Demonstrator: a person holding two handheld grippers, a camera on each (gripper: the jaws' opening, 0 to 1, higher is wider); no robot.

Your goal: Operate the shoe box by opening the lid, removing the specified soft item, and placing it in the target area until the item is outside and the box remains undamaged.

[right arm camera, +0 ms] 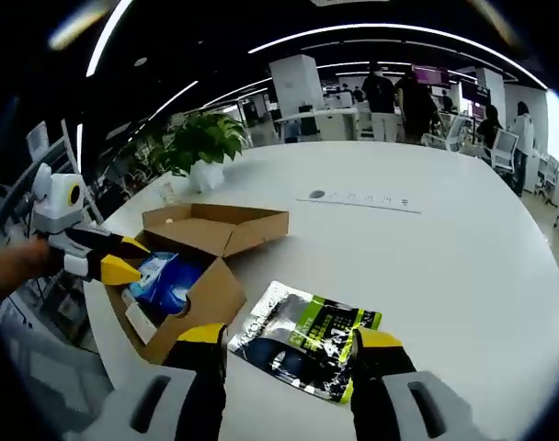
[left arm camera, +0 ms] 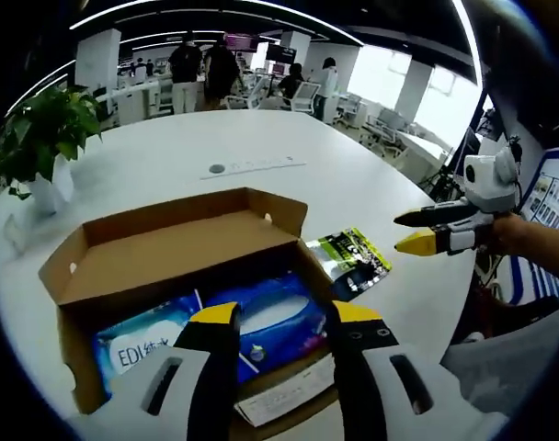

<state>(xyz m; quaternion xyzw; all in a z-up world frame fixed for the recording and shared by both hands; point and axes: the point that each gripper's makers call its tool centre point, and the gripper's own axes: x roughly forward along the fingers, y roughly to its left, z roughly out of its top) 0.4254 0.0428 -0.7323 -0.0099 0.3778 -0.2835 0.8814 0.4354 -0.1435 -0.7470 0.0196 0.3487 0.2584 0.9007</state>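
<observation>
Box point(left arm camera: 183, 266) on white table point(left arm camera: 169, 156), lid open, blue packs point(left arm camera: 270, 322) inside. Green pouch point(right arm camera: 307, 340) lies flat on table just beside box, outside it. L gripper point(left arm camera: 284, 317) above box, jaws apart, empty. R gripper point(right arm camera: 289, 344) over pouch, jaws apart, no grip. Plant point(right arm camera: 199, 142) at table edge.

brown shoe box point(left arm camera: 169, 253) | blue packs point(left arm camera: 270, 322) | green-black packet point(right arm camera: 307, 340) | white table point(right arm camera: 463, 239)
</observation>
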